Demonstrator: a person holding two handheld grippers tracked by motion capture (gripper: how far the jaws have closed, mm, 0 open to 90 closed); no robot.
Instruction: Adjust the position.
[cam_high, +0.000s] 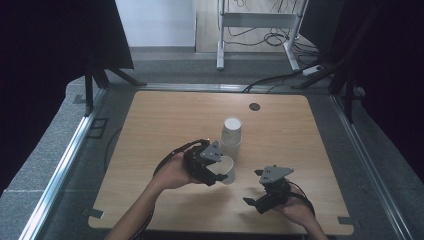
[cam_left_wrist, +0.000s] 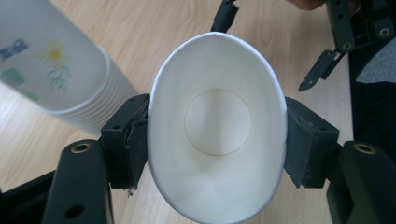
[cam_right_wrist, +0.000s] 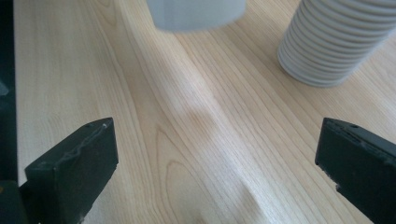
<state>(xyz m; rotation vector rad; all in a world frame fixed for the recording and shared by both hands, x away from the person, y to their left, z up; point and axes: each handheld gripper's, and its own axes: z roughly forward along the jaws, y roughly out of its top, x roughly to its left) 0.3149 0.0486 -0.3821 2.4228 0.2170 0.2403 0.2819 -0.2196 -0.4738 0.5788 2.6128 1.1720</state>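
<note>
High view, centre of the frame: my left tool (cam_high: 216, 170) squeezes one paper cup (cam_high: 226, 169) freed from the stack (cam_high: 231, 136); right tool (cam_high: 261, 190) gapes empty; next, I judge, setting it upright

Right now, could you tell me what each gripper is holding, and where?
Left gripper squeezes a paper cup by its side walls near the rim; right gripper is open, holding nothing.

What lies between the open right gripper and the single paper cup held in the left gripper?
Bare wooden table. In the high view, nothing lies between the right gripper and the paper cup squeezed by the left gripper; the cup stack stands behind.
</note>
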